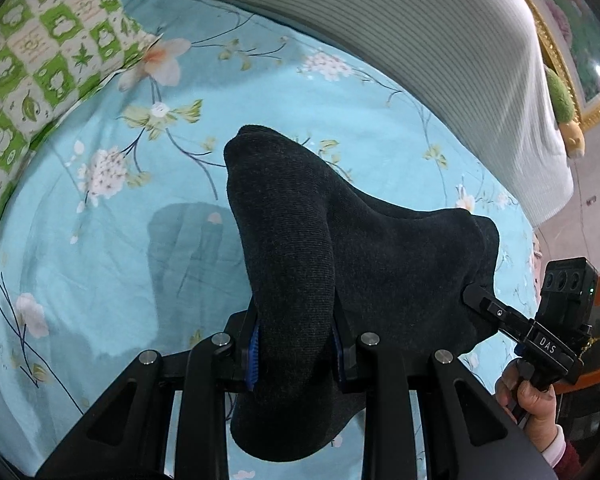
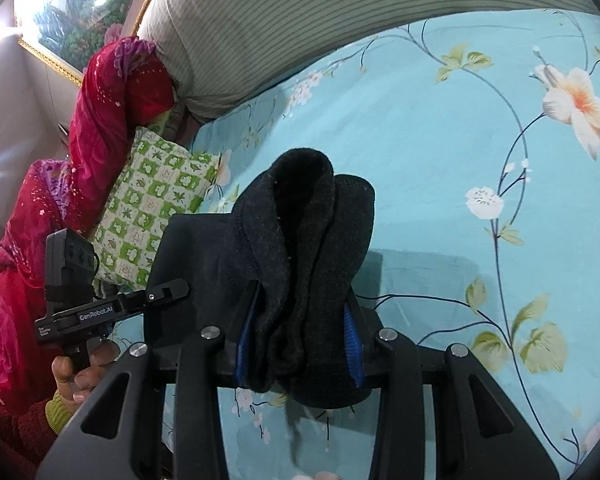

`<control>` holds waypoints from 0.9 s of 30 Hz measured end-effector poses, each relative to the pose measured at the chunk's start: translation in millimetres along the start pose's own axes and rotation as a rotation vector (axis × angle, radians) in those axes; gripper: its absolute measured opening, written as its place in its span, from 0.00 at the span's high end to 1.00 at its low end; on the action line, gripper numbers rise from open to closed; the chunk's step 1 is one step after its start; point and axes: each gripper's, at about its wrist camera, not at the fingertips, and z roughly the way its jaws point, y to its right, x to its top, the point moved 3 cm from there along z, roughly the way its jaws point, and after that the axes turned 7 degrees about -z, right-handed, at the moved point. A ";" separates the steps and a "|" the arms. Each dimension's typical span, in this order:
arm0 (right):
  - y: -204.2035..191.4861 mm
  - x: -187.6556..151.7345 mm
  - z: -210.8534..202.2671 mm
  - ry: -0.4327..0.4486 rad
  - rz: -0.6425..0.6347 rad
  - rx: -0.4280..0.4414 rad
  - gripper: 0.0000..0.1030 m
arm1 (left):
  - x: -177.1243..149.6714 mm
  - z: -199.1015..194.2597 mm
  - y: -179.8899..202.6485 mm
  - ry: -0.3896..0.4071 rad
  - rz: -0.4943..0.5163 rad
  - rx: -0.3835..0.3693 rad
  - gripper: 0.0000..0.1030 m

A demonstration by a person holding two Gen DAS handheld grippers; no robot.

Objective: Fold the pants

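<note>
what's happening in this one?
A person is folding dark pants over a bed with a blue flowered sheet. Each hand holds a set of tongs, and both are shut on bunched fabric: the left tongs and the right tongs. The pants hang lifted off the sheet between them, so nothing is laid flat yet. A green checked pillow and a striped bolster sit at the bed's edges.

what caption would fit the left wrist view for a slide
Left gripper and right gripper both clamp the dark pants, lifted over a blue floral bedsheet.
</note>
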 end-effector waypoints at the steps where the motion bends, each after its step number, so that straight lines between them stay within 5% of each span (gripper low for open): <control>1: -0.7 0.0 3.3 -0.006 -0.001 0.000 0.62 | -0.5 0.6 -2.2 -0.001 -0.005 0.004 0.74; 18: -0.4 -0.4 30.2 -0.062 0.011 -0.001 0.61 | 0.0 15.0 -21.9 -0.013 -0.043 0.033 0.73; 27: 8.9 -6.6 41.6 -0.098 0.023 -0.046 0.51 | -4.2 28.3 -33.8 -0.031 -0.045 0.076 0.55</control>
